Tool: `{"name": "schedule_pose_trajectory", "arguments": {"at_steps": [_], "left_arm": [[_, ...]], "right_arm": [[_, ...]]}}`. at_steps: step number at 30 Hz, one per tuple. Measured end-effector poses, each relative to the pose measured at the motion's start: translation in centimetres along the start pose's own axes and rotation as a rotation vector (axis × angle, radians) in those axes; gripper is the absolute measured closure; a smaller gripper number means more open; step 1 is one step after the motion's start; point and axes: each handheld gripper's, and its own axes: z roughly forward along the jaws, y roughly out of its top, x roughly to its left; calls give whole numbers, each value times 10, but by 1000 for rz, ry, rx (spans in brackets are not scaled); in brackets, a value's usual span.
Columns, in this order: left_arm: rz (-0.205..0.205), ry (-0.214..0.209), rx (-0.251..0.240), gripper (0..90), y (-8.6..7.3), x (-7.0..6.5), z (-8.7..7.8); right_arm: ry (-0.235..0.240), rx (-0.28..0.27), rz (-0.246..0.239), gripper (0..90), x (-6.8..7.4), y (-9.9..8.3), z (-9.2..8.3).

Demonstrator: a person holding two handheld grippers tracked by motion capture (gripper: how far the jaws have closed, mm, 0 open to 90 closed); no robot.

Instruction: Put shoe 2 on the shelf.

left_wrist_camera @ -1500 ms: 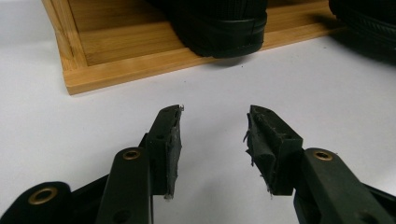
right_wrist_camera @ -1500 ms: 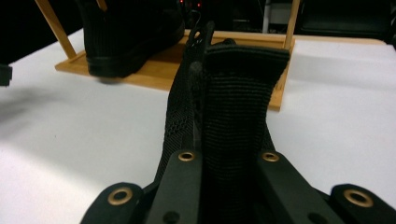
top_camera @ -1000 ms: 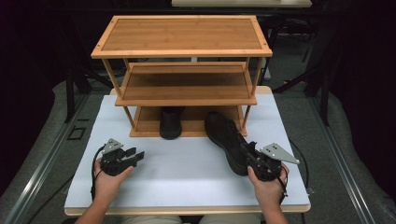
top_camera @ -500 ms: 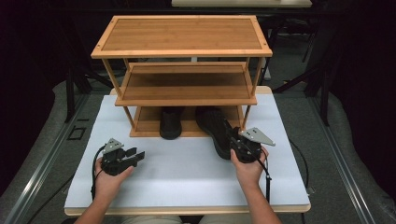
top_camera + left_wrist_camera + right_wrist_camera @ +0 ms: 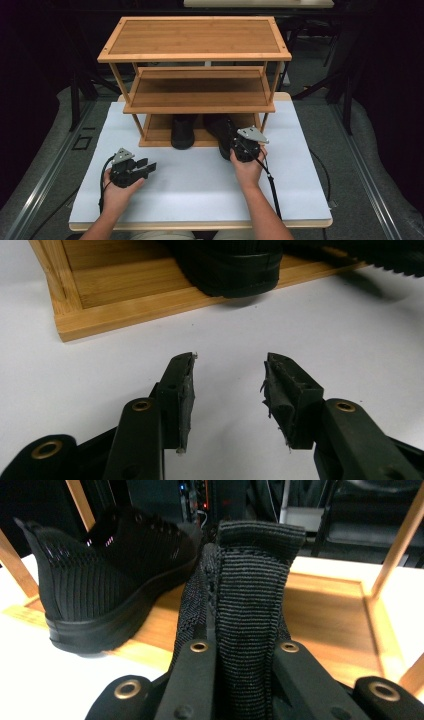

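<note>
Two black knit shoes occupy the bottom shelf of the three-tier bamboo shoe rack (image 5: 200,95), which stands at the far edge of the white tabletop (image 5: 200,190). The first black shoe (image 5: 182,131) rests fully on the bottom shelf, left of centre, with its heel toward the person. The second black shoe (image 5: 222,131) lies just beside it on the right, with its heel end projecting over the front edge of the shelf.

The right gripper (image 5: 239,149) is at that front edge. Its jaws pinch the ribbed heel collar of the second black shoe (image 5: 250,610); in the right gripper view the knit fabric and pull tab rise directly between the two black jaws. The same view shows the first black shoe (image 5: 110,575) to the left, standing upright on the shelf.

The left gripper (image 5: 147,169) rests on the white tabletop near the front left corner, well apart from the rack. Its jaws are spread with nothing between them; the left gripper (image 5: 227,390) points toward the rack's bottom rail and the first black shoe (image 5: 230,270).
</note>
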Motion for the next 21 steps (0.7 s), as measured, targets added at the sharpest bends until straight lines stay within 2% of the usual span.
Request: {"name": "schedule_pose_trajectory", "arguments": {"at_steps": [3, 4, 8, 11, 15, 21], "left_arm": [[4, -1, 0, 549, 0, -1, 0], [5, -3, 1, 549, 0, -1, 0], [7, -2, 1, 549, 0, -1, 0], [6, 2, 7, 549, 0, 0, -1], [6, 0, 4, 549, -1, -1, 0], [8, 2, 7, 548, -1, -1, -1]], "right_arm": [[-5, 22, -4, 842, 6, -5, 8], [1, 51, 1, 832, 9, -6, 11], [25, 73, 3, 795, 14, -8, 15], [35, 87, -23, 738, 17, -11, 14], [73, 92, -13, 610, 13, -9, 9], [73, 111, -53, 491, 9, -7, -9]]}}
